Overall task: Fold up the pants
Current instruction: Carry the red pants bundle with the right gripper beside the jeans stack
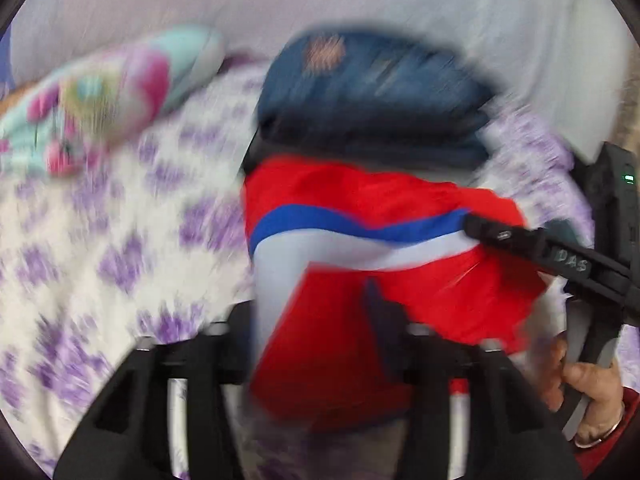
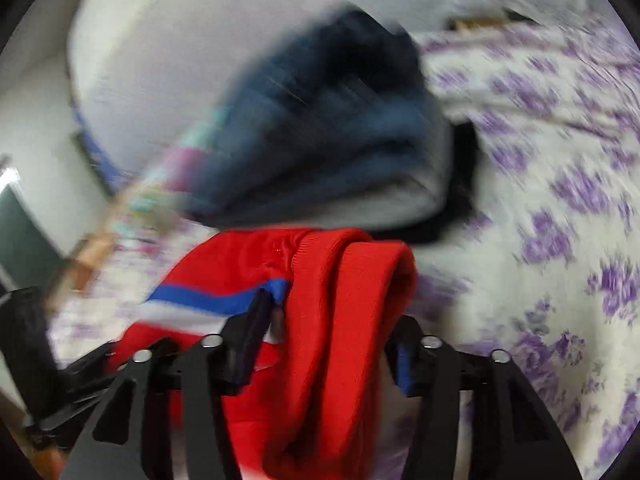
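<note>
A bed is seen, covered by a white sheet (image 1: pixel 100 248) printed with purple flowers; pale pillows (image 1: pixel 280 4) lie beyond. Red pants (image 1: pixel 360 216) with a blue-and-white stripe are draped between both tools, near folded blue jeans (image 1: pixel 368 92). A pastel patterned garment (image 1: pixel 104 96) lies left. Left tool (image 1: pixel 320 344): fabric between its fingers, grip blurred, cannot be told. Right tool (image 2: pixel 328 344): likewise unclear. All is motion-blurred.

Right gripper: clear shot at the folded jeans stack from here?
Probably not: the red pants hang bunched between the right gripper's fingers, directly in front of the jeans stack beyond. Blur hides whether it grips them.
</note>
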